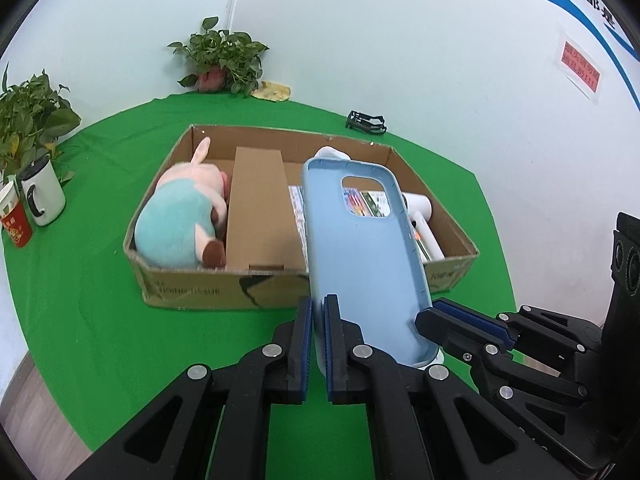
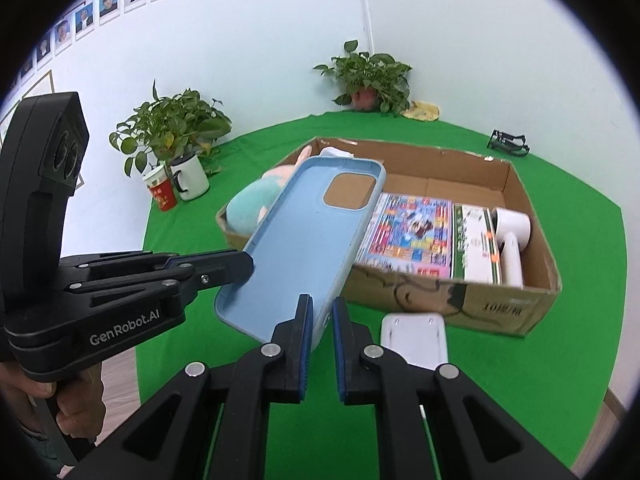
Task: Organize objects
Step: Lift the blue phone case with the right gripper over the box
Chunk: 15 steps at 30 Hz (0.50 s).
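The left wrist view shows a light blue phone case (image 1: 360, 264) held in the air above the green tabletop (image 1: 80, 280), in front of a cardboard box (image 1: 192, 288). The left tool (image 1: 319, 312) is clenched on the case's lower left edge, which sits between its blue pads. The right tool (image 1: 432, 320) comes in from the right side and is clenched on the lower right corner of the case; that corner is partly covered by its fingers. The case hides the middle of the box. Through its camera opening only a strip of coloured print is seen.

In the box, a plush pig (image 1: 180, 216) lies in the left compartment, beside a cardboard divider (image 1: 260, 216). In the right wrist view the right compartment holds a colourful book (image 2: 412, 232), a green and white box (image 2: 476, 244) and a white device (image 2: 512, 236), side by side. A white flat object (image 2: 414, 340) lies on the tabletop just in front of the box, its near end hidden by the right tool (image 2: 320, 320); I cannot tell what it is.

A white mug (image 1: 42, 192) and a red paper cup (image 1: 14, 220) stand near a potted plant (image 1: 32, 120) at the left edge, which is cut off there. Another potted plant (image 1: 220, 60) stands in the corner, and a small black object (image 1: 366, 122), too small to identify, lies behind the box. A hand (image 2: 60, 408) holds the left tool's handle, mostly out of frame.
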### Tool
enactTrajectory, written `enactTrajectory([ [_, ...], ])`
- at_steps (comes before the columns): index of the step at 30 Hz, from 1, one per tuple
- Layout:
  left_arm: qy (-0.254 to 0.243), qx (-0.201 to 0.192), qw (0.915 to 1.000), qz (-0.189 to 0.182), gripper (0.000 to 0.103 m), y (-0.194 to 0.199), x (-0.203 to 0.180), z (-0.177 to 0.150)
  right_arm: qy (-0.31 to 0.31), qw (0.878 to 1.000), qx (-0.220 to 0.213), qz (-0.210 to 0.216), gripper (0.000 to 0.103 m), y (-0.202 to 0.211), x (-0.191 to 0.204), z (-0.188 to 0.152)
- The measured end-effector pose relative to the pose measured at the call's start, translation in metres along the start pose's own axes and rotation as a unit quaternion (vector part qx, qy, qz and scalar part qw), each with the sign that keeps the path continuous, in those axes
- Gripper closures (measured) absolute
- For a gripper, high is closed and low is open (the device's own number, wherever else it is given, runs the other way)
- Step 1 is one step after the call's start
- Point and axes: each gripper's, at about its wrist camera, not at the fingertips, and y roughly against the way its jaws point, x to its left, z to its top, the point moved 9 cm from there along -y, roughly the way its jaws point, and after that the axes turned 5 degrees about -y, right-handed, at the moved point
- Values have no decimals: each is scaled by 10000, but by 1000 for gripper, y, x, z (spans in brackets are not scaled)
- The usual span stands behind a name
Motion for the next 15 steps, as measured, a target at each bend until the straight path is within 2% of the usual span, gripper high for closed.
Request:
enactTrajectory([
  [7, -171, -38, 9997, 158, 101, -34, 4, 39, -65, 10000, -68, -15, 94, -21, -19, 31],
  [15, -313, 109, 9993, 166, 101, -90, 7, 74, -107, 9998, 35, -165, 94, -59, -52, 56],
])
